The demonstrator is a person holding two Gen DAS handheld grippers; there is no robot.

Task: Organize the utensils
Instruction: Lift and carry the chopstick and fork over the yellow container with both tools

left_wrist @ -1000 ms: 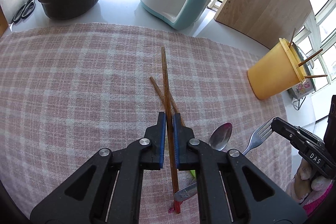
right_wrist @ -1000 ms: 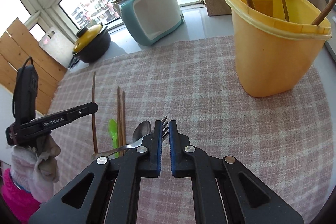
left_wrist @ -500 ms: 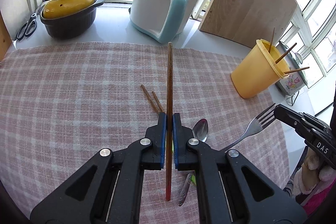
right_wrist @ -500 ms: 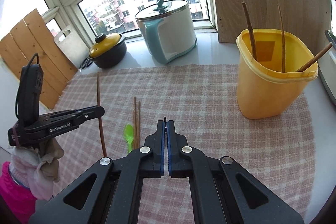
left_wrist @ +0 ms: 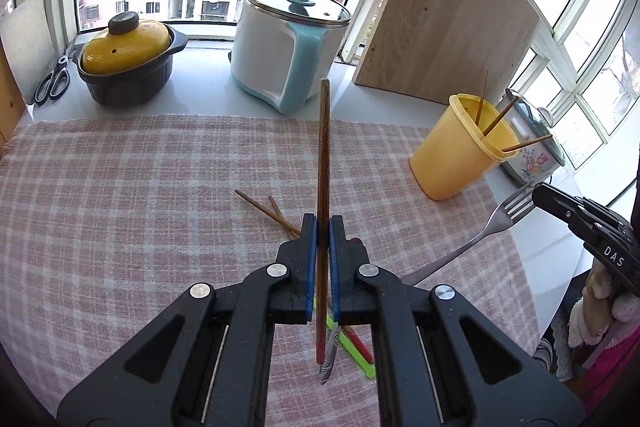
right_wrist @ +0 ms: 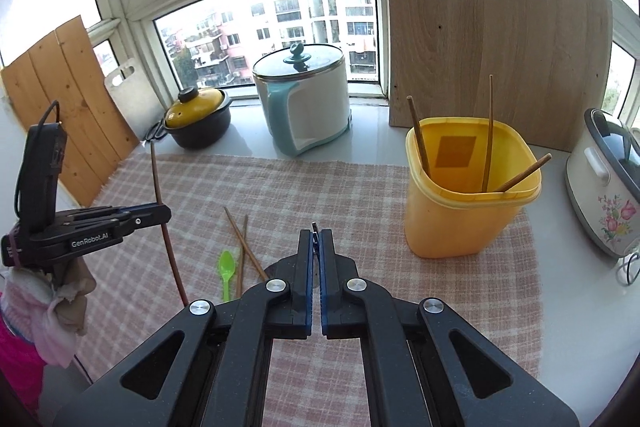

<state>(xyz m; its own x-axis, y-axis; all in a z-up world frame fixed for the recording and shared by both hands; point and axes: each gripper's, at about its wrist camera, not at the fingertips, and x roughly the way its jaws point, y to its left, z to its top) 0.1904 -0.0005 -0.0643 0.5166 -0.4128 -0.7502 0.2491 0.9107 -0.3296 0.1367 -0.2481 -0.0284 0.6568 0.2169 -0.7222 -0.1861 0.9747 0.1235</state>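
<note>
My left gripper (left_wrist: 319,223) is shut on a long wooden chopstick (left_wrist: 323,155) and holds it lifted above the checked cloth (left_wrist: 120,195). It shows at the left of the right wrist view (right_wrist: 158,217). My right gripper (right_wrist: 316,235) is shut on a metal fork (left_wrist: 492,231), held in the air; only the fork's edge (right_wrist: 315,229) shows between its pads. The yellow utensil cup (right_wrist: 464,203) stands ahead right with three chopsticks in it. Two chopsticks (right_wrist: 242,247) and a green plastic spoon (right_wrist: 226,269) lie on the cloth.
A white and teal pot (right_wrist: 304,99), a yellow-lidded dark pot (right_wrist: 198,117) and a wooden board (right_wrist: 492,55) stand behind the cloth. A flowered rice cooker (right_wrist: 608,187) stands right of the cup. Scissors (left_wrist: 54,81) lie far left.
Both grippers have risen from the cloth. The left lifted the chopstick, the right closed on the fork and lifted it. The view has drawn back from the cup.
</note>
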